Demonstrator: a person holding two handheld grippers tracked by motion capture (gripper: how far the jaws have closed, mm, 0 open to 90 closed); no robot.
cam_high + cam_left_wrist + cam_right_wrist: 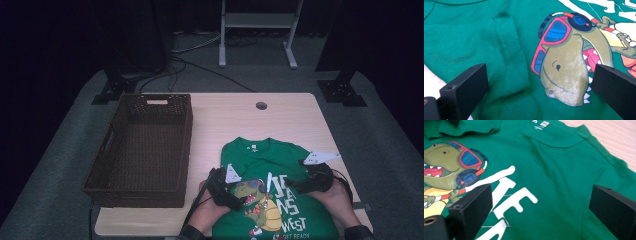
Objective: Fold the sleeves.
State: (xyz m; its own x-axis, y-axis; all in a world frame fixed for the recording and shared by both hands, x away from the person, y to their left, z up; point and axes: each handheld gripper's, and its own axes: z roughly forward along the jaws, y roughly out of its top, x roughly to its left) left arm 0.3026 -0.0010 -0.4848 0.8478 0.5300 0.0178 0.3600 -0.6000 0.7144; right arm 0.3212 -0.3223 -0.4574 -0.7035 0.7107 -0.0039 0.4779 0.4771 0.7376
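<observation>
A dark woven basket [140,150] sits on the left side of a pale wooden table [280,117], its long side just beside a green T-shirt [272,160] that lies flat on the near right part of the tabletop, collar pointing away from the person and hem running off the near edge. The shirt carries a cartoon dinosaur [260,200] in red sunglasses and headphones, with white lettering [290,192] to its right.

The left gripper [239,200], held in the person's left hand [207,212], hovers low over the shirt's left side near the dinosaur's head. In the left gripper view its jaws stand spread wide, with nothing pinched: the dinosaur print [566,72] and a folded-over sleeve seam [509,62] lie in the gap beneath them, and a sliver of table shows at the lower left.

Farther right, the right gripper [295,186], in the person's right hand [340,200], hangs over the shirt's right side, its grey three-cornered plate [320,158] catching the light. In the right gripper view its jaws are also spread apart and hold nothing; the white lettering [516,195] and plain green cloth fill the space between them, with the collar [554,137] and its white label [544,123] beyond and bare table [614,135] at the upper right.

A small round grommet [261,105] marks the table's far edge.
</observation>
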